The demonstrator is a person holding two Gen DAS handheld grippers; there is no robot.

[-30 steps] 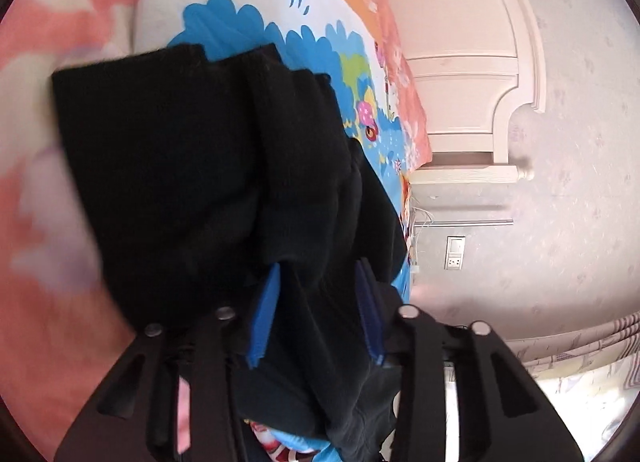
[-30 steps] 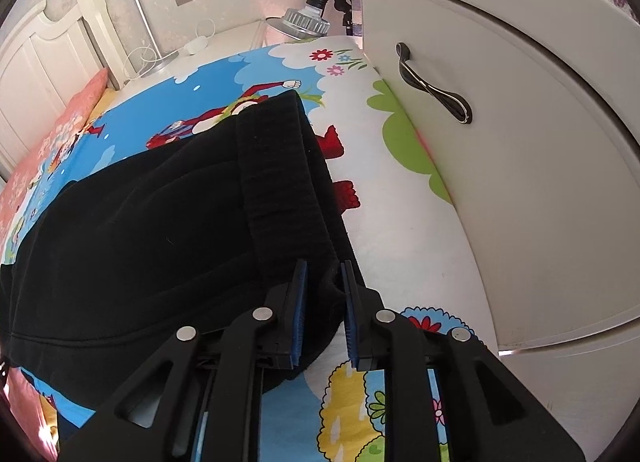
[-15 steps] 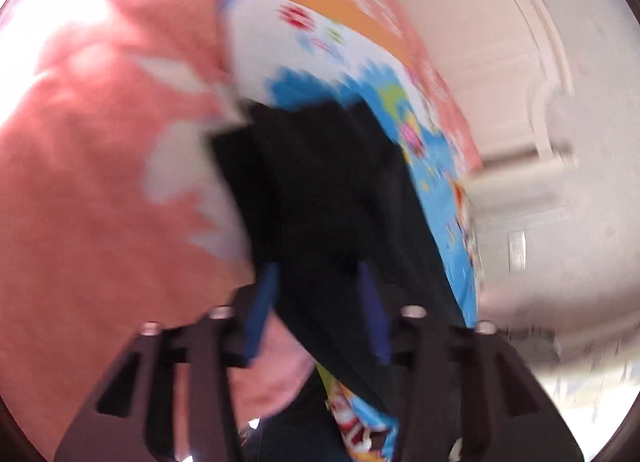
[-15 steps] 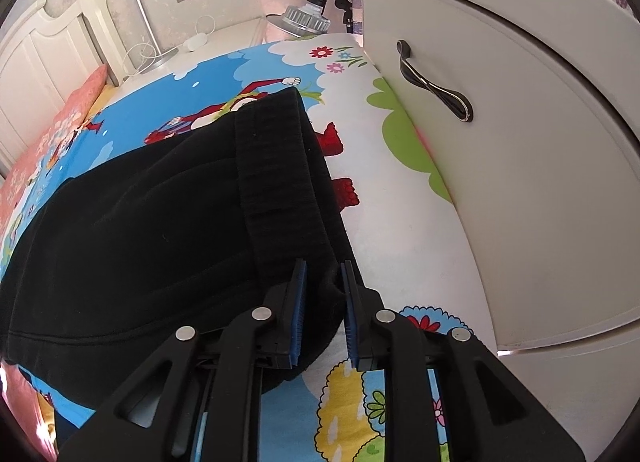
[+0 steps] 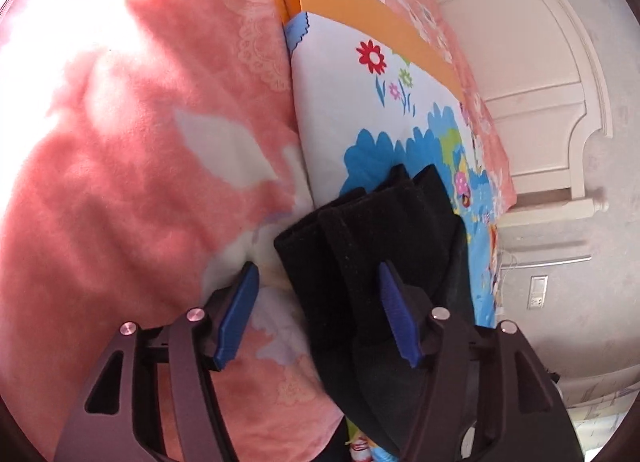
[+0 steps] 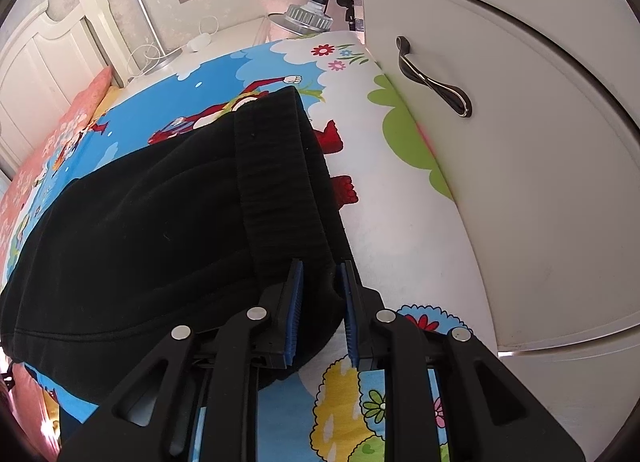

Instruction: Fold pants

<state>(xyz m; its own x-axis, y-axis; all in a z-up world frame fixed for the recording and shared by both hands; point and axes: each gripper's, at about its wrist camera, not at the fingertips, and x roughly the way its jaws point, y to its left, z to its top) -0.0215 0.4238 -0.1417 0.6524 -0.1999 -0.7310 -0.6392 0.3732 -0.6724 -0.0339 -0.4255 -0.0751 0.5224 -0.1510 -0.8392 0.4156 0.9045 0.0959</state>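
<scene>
While the right gripper sits clamped on the waistband corner of the black pants, pinning that end near the cupboard, the left gripper has its jaws apart, and they have just been opening. The folded leg ends of the pants lie between its blue pads, but neither pad seems to press the cloth: the left pad stands clear over the pink blanket, and the right one only lies against the fabric, so this reads as a release.

Outward from there, the pants lie on the bed with its cartoon sheet, body spread flat and dark across the blue print, waistband toward the cupboard side. The legs look stacked one on the other, so the lengthwise fold appears done. At the left end the hems are doubled back, so a crosswise fold seems to be landing now. What is probably left is freeing the waistband, perhaps one more fold, and smoothing the bundle. How neat the stack is underneath cannot be told.
</scene>
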